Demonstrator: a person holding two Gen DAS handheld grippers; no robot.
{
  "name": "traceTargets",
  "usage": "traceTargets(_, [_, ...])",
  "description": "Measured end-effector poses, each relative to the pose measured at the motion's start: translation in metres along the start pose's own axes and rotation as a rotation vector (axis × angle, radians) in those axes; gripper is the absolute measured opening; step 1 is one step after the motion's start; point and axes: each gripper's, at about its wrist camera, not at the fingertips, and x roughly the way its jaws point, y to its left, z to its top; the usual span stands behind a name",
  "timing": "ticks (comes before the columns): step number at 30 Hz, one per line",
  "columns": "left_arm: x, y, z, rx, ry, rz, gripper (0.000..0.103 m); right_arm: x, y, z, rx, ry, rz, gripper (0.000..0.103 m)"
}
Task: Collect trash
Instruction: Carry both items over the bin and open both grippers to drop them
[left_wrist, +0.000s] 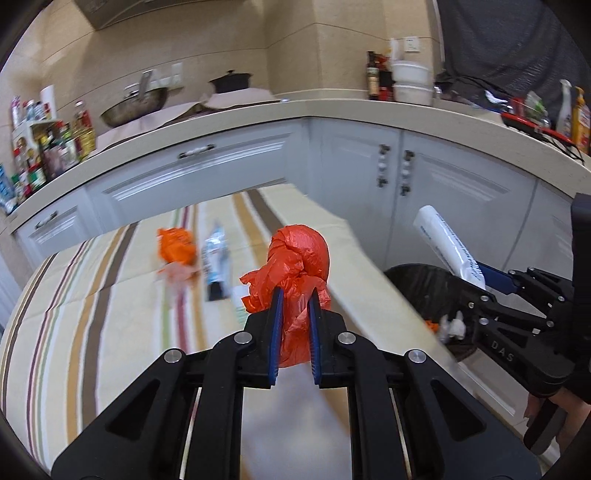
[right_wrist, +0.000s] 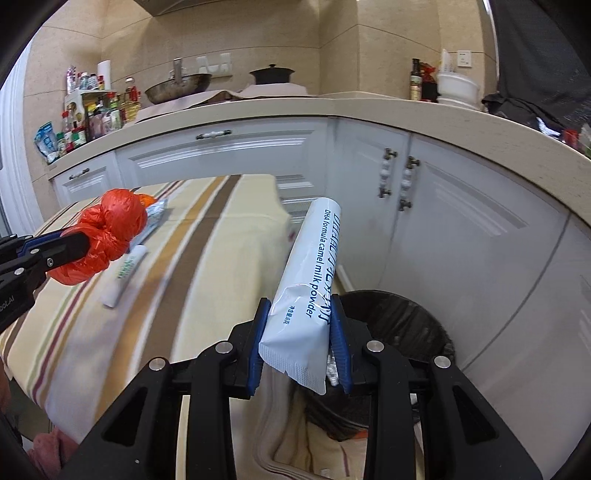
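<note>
My left gripper (left_wrist: 295, 295) is shut on a crumpled red plastic bag (left_wrist: 299, 258), held above the striped tablecloth (left_wrist: 92, 295); the same bag (right_wrist: 107, 232) shows at the left of the right wrist view. My right gripper (right_wrist: 301, 306) is shut on a white milk powder sachet (right_wrist: 314, 273) and hovers near the black-lined trash bin (right_wrist: 399, 321). From the left wrist view that sachet (left_wrist: 447, 243) hangs over the bin (left_wrist: 428, 291). On the cloth lie an orange wrapper (left_wrist: 175, 249), a blue-white packet (left_wrist: 216, 258) and a small white sachet (right_wrist: 123, 273).
White cabinets (left_wrist: 369, 170) and a beige countertop (left_wrist: 332, 107) curve behind the table. A wok (left_wrist: 135, 105), a black pot (left_wrist: 231, 81), bottles (left_wrist: 55, 147) and white bowls (left_wrist: 412, 86) stand on the counter. Some scraps (left_wrist: 450, 325) lie inside the bin.
</note>
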Motion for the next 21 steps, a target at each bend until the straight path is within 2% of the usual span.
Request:
traceTargets(10, [0.032, -0.083, 0.016, 0.102, 0.009, -0.102, 0.012, -0.002, -0.059, -0.009, 0.026, 0.013, -0.098, 0.032])
traceTargets(21, [0.068, -0.130, 0.030, 0.142, 0.030, -0.136, 0.012, 0.013, -0.095, -0.018, 0.075, 0.033, -0.121, 0.032])
